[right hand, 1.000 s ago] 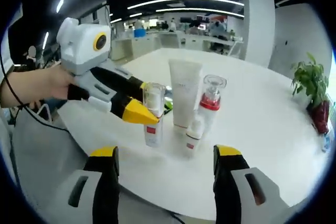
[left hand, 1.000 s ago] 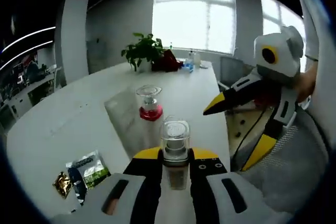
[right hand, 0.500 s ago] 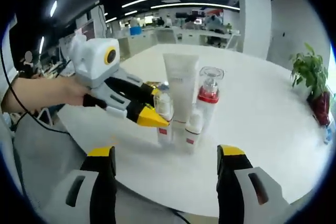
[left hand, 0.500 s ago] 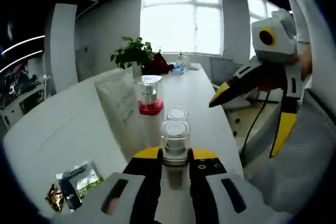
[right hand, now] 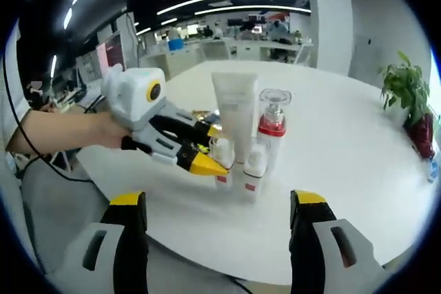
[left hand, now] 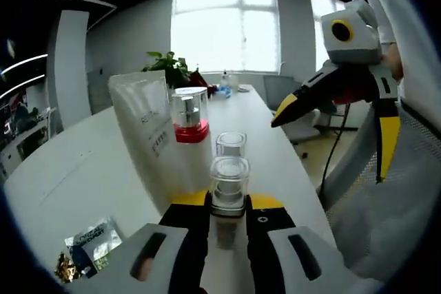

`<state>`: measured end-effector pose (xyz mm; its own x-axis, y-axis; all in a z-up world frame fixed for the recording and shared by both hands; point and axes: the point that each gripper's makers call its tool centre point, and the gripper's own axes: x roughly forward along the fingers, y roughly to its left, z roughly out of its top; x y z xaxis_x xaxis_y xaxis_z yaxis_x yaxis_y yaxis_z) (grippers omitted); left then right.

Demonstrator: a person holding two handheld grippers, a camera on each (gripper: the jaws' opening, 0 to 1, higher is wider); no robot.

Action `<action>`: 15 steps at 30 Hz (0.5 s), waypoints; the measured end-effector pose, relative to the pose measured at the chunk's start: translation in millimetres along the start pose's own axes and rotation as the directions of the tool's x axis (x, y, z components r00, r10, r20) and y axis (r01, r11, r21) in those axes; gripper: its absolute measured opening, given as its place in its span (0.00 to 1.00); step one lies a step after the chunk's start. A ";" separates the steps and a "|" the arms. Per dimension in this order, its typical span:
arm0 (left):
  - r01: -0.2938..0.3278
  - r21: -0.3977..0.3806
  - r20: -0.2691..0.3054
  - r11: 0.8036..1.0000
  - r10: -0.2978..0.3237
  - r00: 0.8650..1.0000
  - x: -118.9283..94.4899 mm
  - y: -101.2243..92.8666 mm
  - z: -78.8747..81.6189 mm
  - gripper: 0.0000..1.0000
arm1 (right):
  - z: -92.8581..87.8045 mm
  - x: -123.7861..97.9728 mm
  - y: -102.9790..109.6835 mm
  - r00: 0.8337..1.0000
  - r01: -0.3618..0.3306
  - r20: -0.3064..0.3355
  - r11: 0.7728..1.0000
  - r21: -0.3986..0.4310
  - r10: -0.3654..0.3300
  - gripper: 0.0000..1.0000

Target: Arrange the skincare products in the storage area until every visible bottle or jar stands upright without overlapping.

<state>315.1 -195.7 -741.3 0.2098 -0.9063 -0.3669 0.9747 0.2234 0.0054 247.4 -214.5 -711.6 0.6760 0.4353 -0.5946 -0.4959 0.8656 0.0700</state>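
Observation:
My left gripper (left hand: 228,203) is shut on a small clear-capped bottle (left hand: 229,182), held upright. Just ahead stand a short capped bottle (left hand: 231,144), a red-collared pump bottle (left hand: 189,112) and a tall white tube (left hand: 147,130). In the right gripper view the left gripper (right hand: 215,148) holds that small bottle (right hand: 222,159) low over the table, close beside the short white bottle (right hand: 253,167), in front of the tube (right hand: 236,111) and the red-collared bottle (right hand: 273,127). My right gripper (right hand: 218,204) is open with nothing between its jaws, back from the group, and appears again at the right as the right gripper (left hand: 334,139).
The bottles stand near the front edge of a round white table (right hand: 344,170). Foil sachets (left hand: 88,244) lie on it to the left. A potted plant (right hand: 404,94) stands at the far side. A person's hand (right hand: 76,133) holds the left gripper.
The left gripper has carried the small bottle forward and lower, up to the group beside the short white bottle. The right gripper has stayed open and back.

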 end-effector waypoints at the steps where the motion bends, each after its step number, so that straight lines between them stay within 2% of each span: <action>1: 0.000 -0.005 0.001 1.000 0.000 1.000 1.3 -0.2 0.4 0.19 | 0.0 -0.1 -0.1 1.000 0.000 0.000 1.000 0.003 0.000 0.85; 15: 0.022 -0.028 0.026 0.999 -0.022 0.999 8.3 -1.8 5.4 0.18 | -1.8 0.5 -2.2 1.000 0.007 -0.009 1.000 0.012 -0.007 0.84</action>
<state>315.6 -205.6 -739.3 0.1907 -0.9201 -0.3422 0.9766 0.2130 -0.0287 247.8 -216.6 -713.5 0.6745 0.4273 -0.6020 -0.4848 0.8714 0.0753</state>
